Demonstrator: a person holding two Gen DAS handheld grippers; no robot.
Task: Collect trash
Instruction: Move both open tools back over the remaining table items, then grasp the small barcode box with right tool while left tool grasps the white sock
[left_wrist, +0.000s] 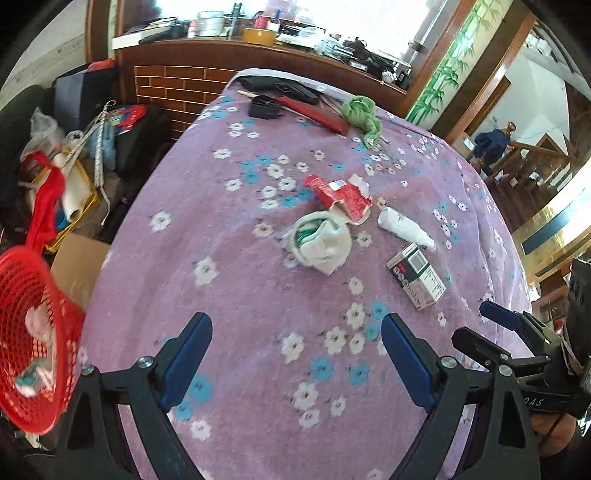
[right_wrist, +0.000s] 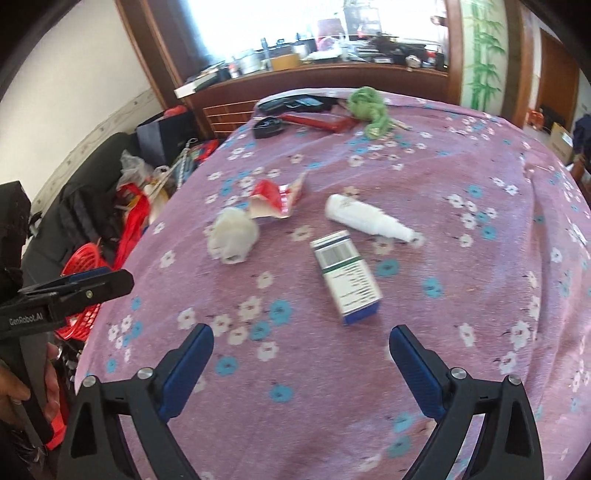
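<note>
Red mesh basket holds crumpled scraps; left hand-held gripper and right hand-held gripper gape empty.

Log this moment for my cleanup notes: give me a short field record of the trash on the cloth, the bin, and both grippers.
surface: purple flowered cloth
trash left: torn red paper wrapper; crumpled white wad; white plastic bottle lying down; small white printed carton
bin: red mesh plastic basket beside the cloth's left edge, some scraps inside
left gripper: open, nothing between fingers
right gripper: open, empty, carton just ahead
</note>
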